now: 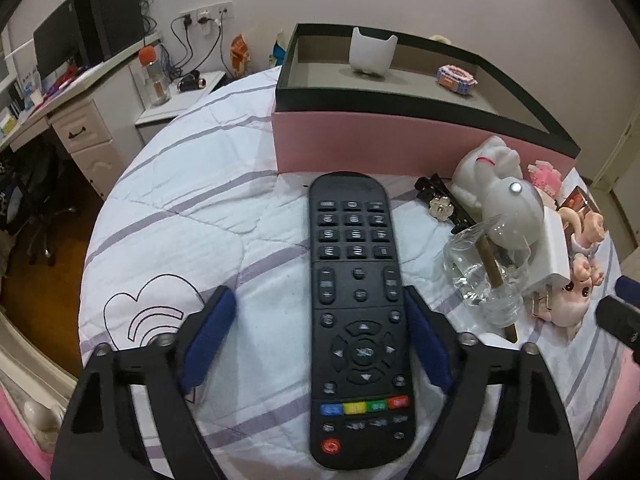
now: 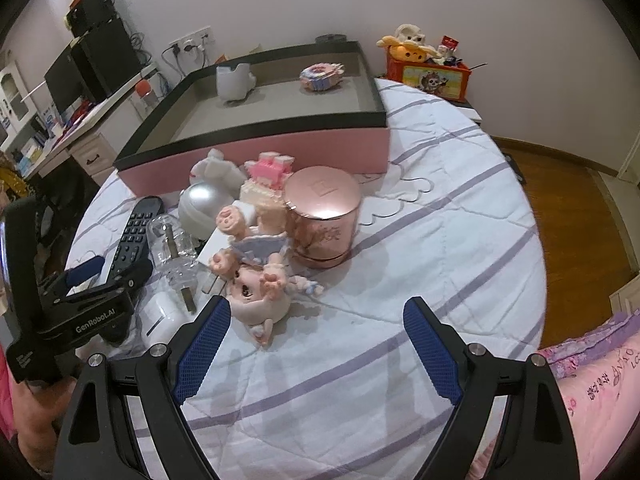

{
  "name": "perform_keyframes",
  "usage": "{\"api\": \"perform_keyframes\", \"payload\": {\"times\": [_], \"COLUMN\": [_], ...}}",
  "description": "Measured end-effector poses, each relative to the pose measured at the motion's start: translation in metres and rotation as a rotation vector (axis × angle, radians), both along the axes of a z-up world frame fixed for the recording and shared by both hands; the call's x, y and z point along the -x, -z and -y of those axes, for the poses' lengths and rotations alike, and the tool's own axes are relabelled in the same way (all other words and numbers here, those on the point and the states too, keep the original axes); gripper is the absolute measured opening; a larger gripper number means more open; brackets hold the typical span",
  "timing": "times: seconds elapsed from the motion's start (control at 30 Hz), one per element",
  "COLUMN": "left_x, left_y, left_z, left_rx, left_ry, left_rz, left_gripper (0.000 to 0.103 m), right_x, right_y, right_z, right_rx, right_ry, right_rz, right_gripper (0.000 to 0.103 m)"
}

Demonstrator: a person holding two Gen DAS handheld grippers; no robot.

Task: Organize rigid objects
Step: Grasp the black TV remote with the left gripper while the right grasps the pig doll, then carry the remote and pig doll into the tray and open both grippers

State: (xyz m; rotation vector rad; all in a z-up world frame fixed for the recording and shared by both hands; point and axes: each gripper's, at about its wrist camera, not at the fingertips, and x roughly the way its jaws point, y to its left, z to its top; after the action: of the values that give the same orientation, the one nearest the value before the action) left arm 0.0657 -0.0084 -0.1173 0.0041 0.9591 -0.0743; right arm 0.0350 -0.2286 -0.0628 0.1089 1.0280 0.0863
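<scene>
Left tongs (image 1: 318, 336) spread around black remote (image 1: 358, 320) lying flat on the bed quilt (image 1: 192, 200); right pad perhaps just touching its edge, left pad apart. Right tongs (image 2: 318, 344) wide open over bare quilt, gripping nothing, near pink doll (image 2: 260, 292) and rose-gold jar (image 2: 324, 216).

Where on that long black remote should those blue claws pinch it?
Across its narrow width, from above. The remote lies flat, buttons up, on the bedspread, long and slim with straight sides. The left gripper already straddles it near the arrow pad, jaws parallel to those sides; mid-length would probably balance better.
</scene>
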Motion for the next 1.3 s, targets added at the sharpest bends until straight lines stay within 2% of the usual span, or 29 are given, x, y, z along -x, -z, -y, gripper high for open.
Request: {"api": "perform_keyframes", "payload": {"times": [0.1, 0.17, 0.27, 0.4, 0.53, 0.57, 0.7, 0.8, 0.83, 1.13, 1.3], "left_x": [-0.001, -0.002, -0.003, -0.006, -0.01, -0.01, -0.012, -0.013, -0.012, 0.001, 0.012], "left_y": [-0.002, -0.003, -0.003, -0.001, 0.001, 0.001, -0.001, -0.001, -0.002, -0.006, -0.018], "left_z": [-0.001, -0.002, -0.004, -0.003, 0.001, 0.0, -0.007, -0.013, -0.015, -0.022, -0.024], "left_rx": [0.002, 0.014, 0.023, 0.021, 0.021, 0.024, 0.058, 0.091, 0.101, 0.139, 0.14], "left_ry": [0.019, 0.027, 0.027, 0.022, 0.032, 0.033, 0.031, 0.034, 0.035, 0.03, 0.032], "left_rz": [0.004, 0.004, 0.005, 0.019, 0.03, 0.032, 0.034, 0.03, 0.029, 0.025, 0.042], "left_gripper": [0.06, 0.054, 0.055, 0.064, 0.066, 0.063, 0.044, 0.044, 0.044, 0.044, 0.044], "right_x": [-0.002, -0.006, -0.009, -0.012, -0.016, -0.018, -0.022, -0.02, -0.02, -0.008, 0.001], "right_y": [0.005, 0.009, 0.015, 0.019, 0.023, 0.025, 0.029, 0.026, 0.025, 0.02, 0.013], "right_z": [-0.006, -0.008, -0.01, -0.01, -0.009, -0.01, -0.015, -0.021, -0.022, -0.012, -0.006], "right_rx": [-0.003, -0.005, -0.001, -0.007, -0.01, -0.007, 0.012, -0.006, -0.001, -0.049, -0.077], "right_ry": [-0.017, -0.022, -0.018, -0.016, -0.013, -0.012, -0.025, -0.054, -0.056, -0.054, -0.051], "right_rz": [-0.004, -0.008, -0.015, -0.017, -0.015, -0.015, -0.007, 0.006, 0.006, 0.011, 0.019], "right_gripper": [0.09, 0.09, 0.09, 0.09, 0.089, 0.088, 0.083, 0.063, 0.061, 0.061, 0.061]}}
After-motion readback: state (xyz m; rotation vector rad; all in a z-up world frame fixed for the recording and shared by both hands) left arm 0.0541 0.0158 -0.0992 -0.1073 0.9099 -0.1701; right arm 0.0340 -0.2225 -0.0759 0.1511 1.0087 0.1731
